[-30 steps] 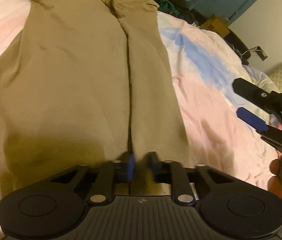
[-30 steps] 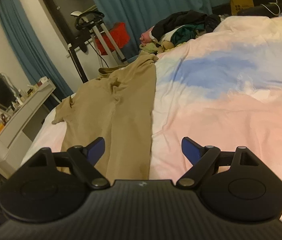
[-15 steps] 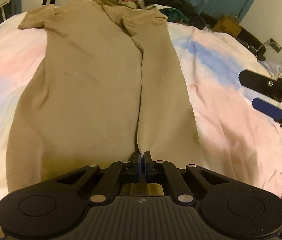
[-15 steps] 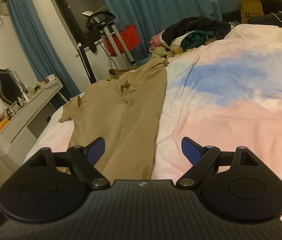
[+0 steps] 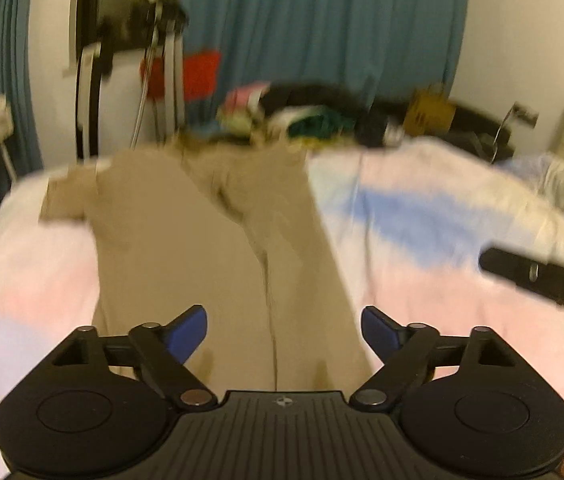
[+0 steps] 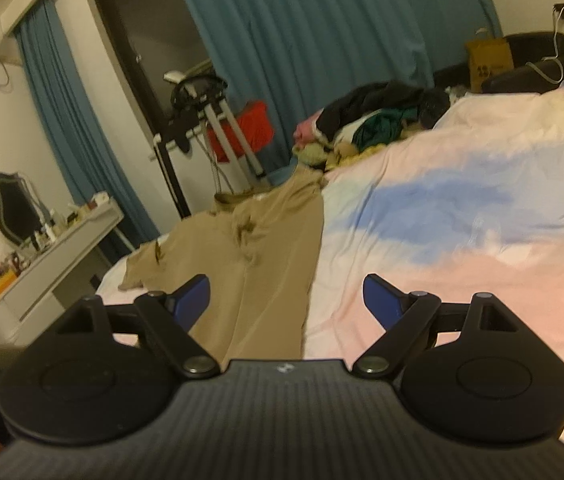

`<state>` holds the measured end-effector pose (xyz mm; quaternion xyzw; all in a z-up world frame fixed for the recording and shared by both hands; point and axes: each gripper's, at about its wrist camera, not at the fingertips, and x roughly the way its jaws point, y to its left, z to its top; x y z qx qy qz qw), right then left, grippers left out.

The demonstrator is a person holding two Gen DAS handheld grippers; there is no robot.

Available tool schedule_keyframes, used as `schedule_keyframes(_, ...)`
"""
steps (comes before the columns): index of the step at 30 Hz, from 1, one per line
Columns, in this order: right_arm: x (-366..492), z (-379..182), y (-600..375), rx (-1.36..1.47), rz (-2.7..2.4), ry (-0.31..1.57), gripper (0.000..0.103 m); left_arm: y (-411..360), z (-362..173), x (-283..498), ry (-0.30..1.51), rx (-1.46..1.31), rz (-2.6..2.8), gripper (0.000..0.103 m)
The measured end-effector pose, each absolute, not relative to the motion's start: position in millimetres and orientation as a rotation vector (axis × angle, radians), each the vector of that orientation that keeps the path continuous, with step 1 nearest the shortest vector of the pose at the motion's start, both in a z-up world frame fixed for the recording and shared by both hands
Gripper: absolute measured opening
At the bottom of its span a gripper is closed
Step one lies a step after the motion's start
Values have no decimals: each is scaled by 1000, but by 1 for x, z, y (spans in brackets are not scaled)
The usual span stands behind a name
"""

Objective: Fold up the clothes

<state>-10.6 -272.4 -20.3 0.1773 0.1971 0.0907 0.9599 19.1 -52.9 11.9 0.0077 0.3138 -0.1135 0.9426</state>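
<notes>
A tan shirt lies flat on the bed, its right side folded inward along a lengthwise seam. My left gripper hovers open over the shirt's near hem with nothing between its blue pads. In the right wrist view the same tan shirt stretches away to the left of centre. My right gripper is open above the near end of the shirt and the bedsheet, holding nothing. One black finger of the right gripper juts in at the right of the left wrist view.
The bed carries a pink, white and blue sheet. A heap of mixed clothes sits at its far end. Teal curtains, a metal stand with red fabric and a white dresser lie beyond.
My left gripper was shut on the shirt's near hem half a second ago; it has let go, opened and lifted back. The right gripper stayed open and tilted slightly up.
</notes>
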Motion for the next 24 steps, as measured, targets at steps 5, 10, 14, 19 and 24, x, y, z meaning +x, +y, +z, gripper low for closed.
schedule_keyframes(5,-17,-12,-277,321,163,345,85,-43,17,23,576,-30,-235,97)
schedule_keyframes(10,35,3,-249,178,253,404,85,-12,10,25,592,-39,-200,98)
schedule_keyframes(14,102,8,-200,98,365,444,85,27,-1,37,634,-124,-172,98)
schedule_keyframes(19,200,-8,-97,-33,558,485,84,80,-13,49,624,-195,-72,98)
schedule_keyframes(24,274,-40,25,-93,772,523,72,132,-34,52,639,-288,52,98)
